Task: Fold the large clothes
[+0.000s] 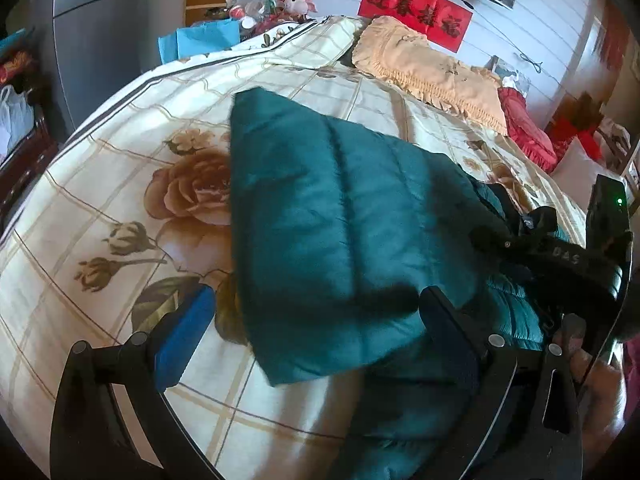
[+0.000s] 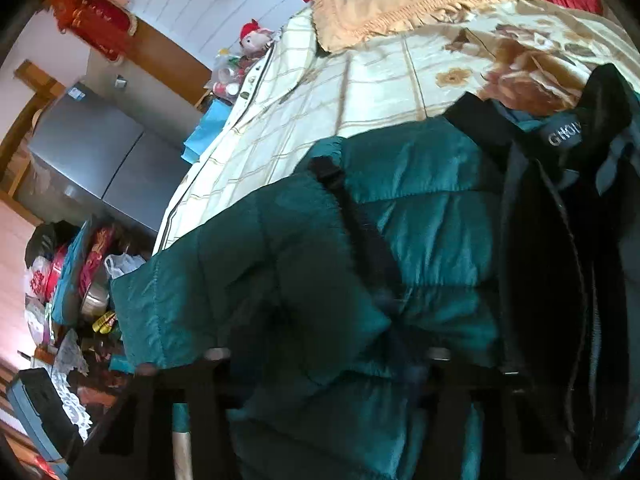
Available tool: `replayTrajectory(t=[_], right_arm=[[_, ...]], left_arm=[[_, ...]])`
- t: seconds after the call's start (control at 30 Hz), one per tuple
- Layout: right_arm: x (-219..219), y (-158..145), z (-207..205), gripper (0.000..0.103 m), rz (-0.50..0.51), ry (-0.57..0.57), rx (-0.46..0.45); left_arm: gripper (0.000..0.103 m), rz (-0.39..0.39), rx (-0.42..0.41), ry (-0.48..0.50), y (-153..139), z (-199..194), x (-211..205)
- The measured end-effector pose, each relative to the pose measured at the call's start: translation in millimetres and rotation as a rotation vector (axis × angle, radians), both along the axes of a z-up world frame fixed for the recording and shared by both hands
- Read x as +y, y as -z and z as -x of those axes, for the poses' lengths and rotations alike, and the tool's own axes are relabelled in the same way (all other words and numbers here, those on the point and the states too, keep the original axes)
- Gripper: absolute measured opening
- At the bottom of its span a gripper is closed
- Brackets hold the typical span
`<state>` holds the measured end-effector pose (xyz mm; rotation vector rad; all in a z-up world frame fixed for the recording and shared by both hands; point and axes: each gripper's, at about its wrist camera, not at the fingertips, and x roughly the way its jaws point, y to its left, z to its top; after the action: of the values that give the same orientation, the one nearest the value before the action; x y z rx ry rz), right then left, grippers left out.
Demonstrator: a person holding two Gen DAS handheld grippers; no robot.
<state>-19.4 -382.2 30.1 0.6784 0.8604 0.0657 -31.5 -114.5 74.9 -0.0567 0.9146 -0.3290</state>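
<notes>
A teal quilted puffer jacket [image 1: 332, 216] lies on a bed, its glossy, channel-stitched panels puffed into soft horizontal ridges, one flap folded over into a blunt wedge that points toward the headboard. The bedspread [image 1: 120, 168] beneath it is cream satin, gridded with tan lines and printed with large brown roses and buds. In the left wrist view, the left gripper [image 1: 316, 332] straddles the near edge of the fold with its fingers spread wide: a blue-padded finger [image 1: 184, 332] rests over bare bedspread on one side, and the dark finger opposite lies against the jacket's quilted surface. No fabric is pinched between them.

In the right wrist view, the right gripper [image 2: 320, 360] has its black fingers drawn in narrow, and the teal shell bunches between them at the bottom of the frame; blur makes the exact contact hard to read. The jacket's dark lining [image 2: 552, 280] gapes open at the right, edged by a black collar [image 2: 568, 132] carrying pale lettering, while a black strap [image 2: 360, 224] runs diagonally across the quilting.

A fringed, peach-coloured pillow cover [image 1: 432, 76] sits at the head of the bed, just beside a ruffled red cushion [image 1: 528, 128]. Beyond the bed stand a grey refrigerator [image 2: 100, 160] and a red-capped plush toy [image 1: 298, 0].
</notes>
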Motion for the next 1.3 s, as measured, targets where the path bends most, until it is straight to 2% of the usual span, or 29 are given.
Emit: replayTrajectory(t=[0.1,0.23,0.37,0.57,1.0,1.2,1.3], right_arm=[[1,-10,8,0.014,0.015,0.018,-0.052],[-6,-35,33,0.012,0.057,0.036,-0.119],[-28,-58,67,0.012,0.128,0.104,-0.162],[-72,-76,110,0.012,0.215,0.2,-0.152],[-167,-72,206,0.012,0.253,0.403,-0.086],[-186,-57,221,0.012,0.258,0.446,-0.045],[-187,-49,214,0.012,0.29,0.444,-0.02]], left_arm=[[0.102,0.008,-0.007,-0.005,-1,3,1],[0.102,0.026,-0.003,-0.008,-3,5,2],[0.102,0.046,-0.021,-0.016,-8,13,2],[0.102,0.048,-0.006,-0.004,-8,20,-8],[0.102,0.039,-0.016,0.065,-10,29,-42],[0.102,0.031,-0.015,0.081,-10,20,-68],[0.102,0.007,0.018,0.044,3,2,-80]])
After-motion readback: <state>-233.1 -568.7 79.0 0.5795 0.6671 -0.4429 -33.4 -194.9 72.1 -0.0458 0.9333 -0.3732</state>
